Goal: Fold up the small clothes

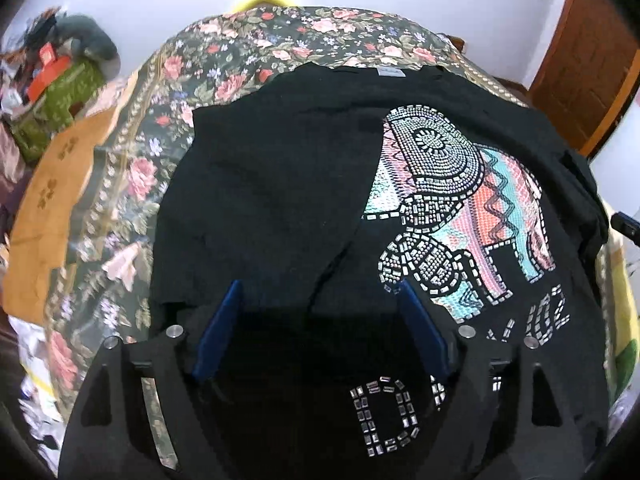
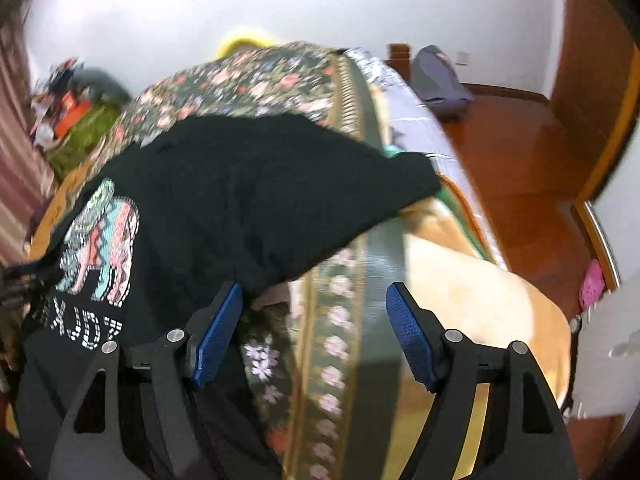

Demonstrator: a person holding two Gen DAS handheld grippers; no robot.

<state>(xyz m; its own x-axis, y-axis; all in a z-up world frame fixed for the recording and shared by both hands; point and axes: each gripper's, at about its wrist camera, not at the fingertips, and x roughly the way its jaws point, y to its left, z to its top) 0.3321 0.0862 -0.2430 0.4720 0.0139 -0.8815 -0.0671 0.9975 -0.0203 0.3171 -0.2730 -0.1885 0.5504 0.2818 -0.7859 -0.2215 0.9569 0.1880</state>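
Observation:
A black T-shirt [image 1: 280,184] with a rhinestone elephant print [image 1: 460,208] lies on a floral bedspread [image 1: 248,52]. Its left side is folded over the front and covers part of the print. My left gripper [image 1: 320,292] is open just above the shirt's lower middle, with nothing between its blue pads. In the right wrist view the same shirt [image 2: 248,200] lies at the left with its right sleeve spread out. My right gripper [image 2: 314,294] is open and empty over the bedspread [image 2: 340,280], just right of the shirt's edge.
A pile of clutter with a green bag [image 1: 56,96] sits at the far left of the bed. A tan blanket [image 2: 480,292] lies at the bed's right edge. Beyond it are a wooden floor [image 2: 520,160], a backpack [image 2: 440,80] and a wooden door [image 1: 580,68].

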